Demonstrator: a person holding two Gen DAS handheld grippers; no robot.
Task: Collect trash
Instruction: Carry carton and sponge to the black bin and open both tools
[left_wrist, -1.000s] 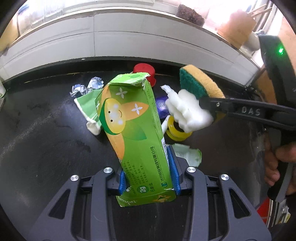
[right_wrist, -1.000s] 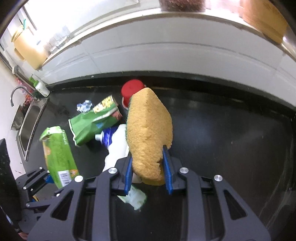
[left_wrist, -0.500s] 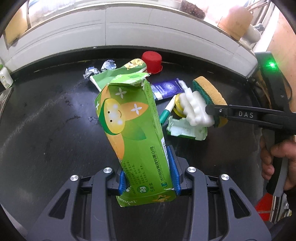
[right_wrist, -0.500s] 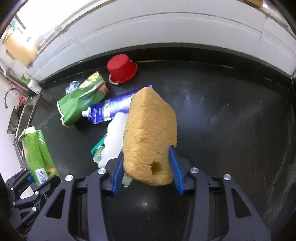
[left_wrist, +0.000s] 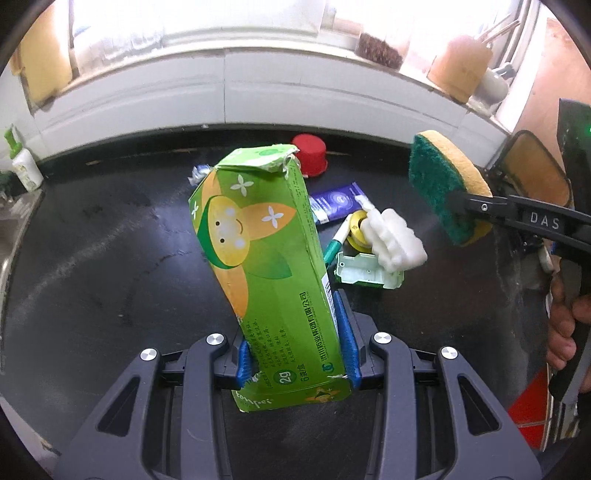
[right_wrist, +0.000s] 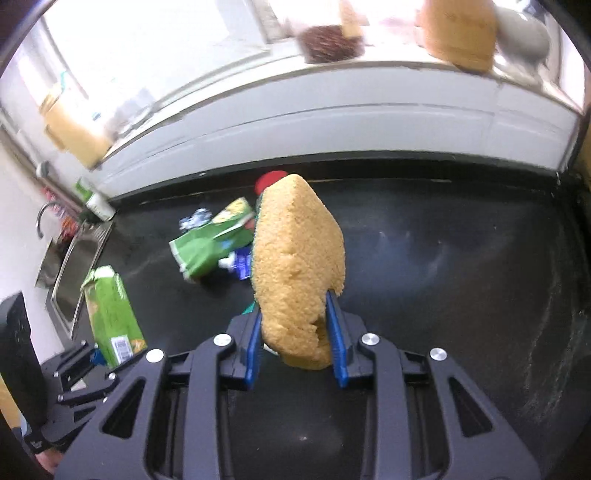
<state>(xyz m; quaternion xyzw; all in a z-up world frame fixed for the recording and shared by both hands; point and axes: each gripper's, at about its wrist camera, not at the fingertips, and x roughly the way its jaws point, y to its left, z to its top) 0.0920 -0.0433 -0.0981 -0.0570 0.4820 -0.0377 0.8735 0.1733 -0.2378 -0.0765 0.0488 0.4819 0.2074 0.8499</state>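
Note:
My left gripper (left_wrist: 295, 345) is shut on the lower end of a tall green carton (left_wrist: 258, 236), held upright above the black counter (left_wrist: 92, 258). The right gripper (right_wrist: 295, 341) holds a yellow sponge (right_wrist: 295, 266) with a green scouring face (left_wrist: 439, 188); its jaws are closing and the pads press into the sponge. It hovers to the right of the carton. On the counter lie a white foam piece (left_wrist: 395, 240), a green-white plastic case (left_wrist: 365, 275), a yellow tape roll (left_wrist: 354, 227), a blue tube (left_wrist: 336, 203) and a green snack bag (right_wrist: 210, 243).
A red cup (left_wrist: 310, 155) and crumpled foil (left_wrist: 197, 173) sit near the white tiled back wall (left_wrist: 221, 92). A steel sink (right_wrist: 77, 258) and a small bottle (left_wrist: 24, 166) are at the left end. A hand (left_wrist: 565, 317) grips the right tool.
Both grippers rose and drew back from the trash pile. The white foam piece that hung beside the sponge now lies on the counter, apart from the right gripper.

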